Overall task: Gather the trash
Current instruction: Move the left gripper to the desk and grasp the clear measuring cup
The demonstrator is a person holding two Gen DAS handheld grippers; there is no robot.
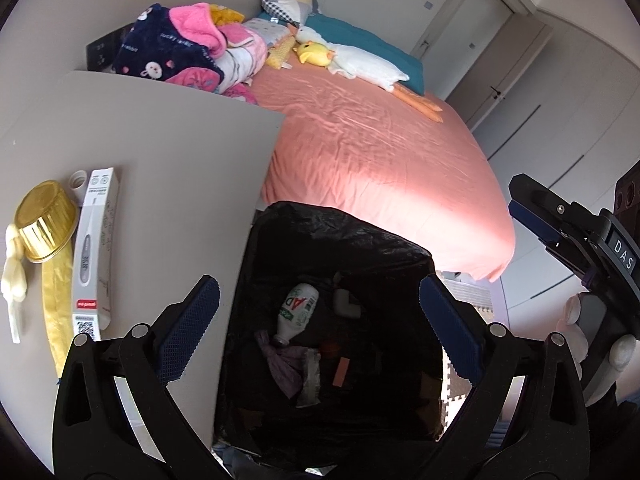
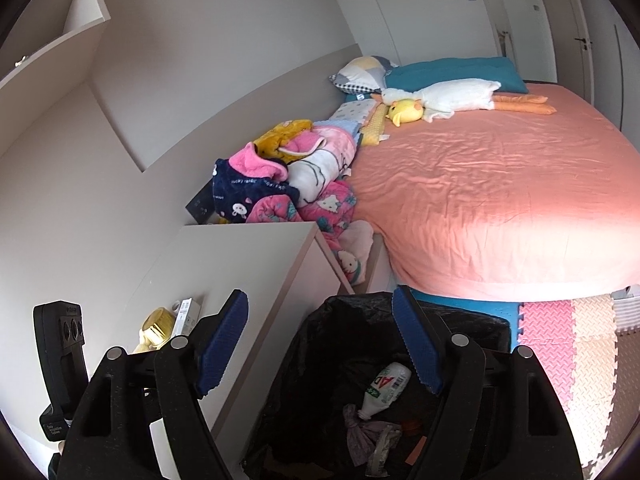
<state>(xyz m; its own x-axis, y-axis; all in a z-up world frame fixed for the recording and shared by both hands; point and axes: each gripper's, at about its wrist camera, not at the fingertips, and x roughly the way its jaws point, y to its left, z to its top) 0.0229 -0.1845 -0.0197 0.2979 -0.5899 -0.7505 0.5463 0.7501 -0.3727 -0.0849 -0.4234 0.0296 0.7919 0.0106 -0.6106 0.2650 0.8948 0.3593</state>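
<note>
My left gripper (image 1: pixel 320 322) hangs open over a bin with a black liner (image 1: pixel 344 232), nothing between its blue pads. Inside the bin lie a white bottle (image 1: pixel 298 312), a purple rag (image 1: pixel 280 360) and small scraps. My right gripper (image 2: pixel 320 344) is open too and empty, above the same bin (image 2: pixel 472 320), where the bottle (image 2: pixel 386 390) shows again. On the nightstand (image 1: pixel 168 184) to the left lie a gold foil cup (image 1: pixel 46 226), a thermometer box (image 1: pixel 94 252), a yellow wrapper (image 1: pixel 56 316) and a pale twisted piece (image 1: pixel 14 276).
A bed with a pink sheet (image 1: pixel 380 152) stands behind the bin, with piled blankets (image 1: pixel 188 52) and plush toys (image 1: pixel 360 60). Foam floor mats (image 2: pixel 560 344) lie right of the bin. The right gripper's fingers (image 1: pixel 532 220) and a hand (image 1: pixel 580 320) show at the right edge.
</note>
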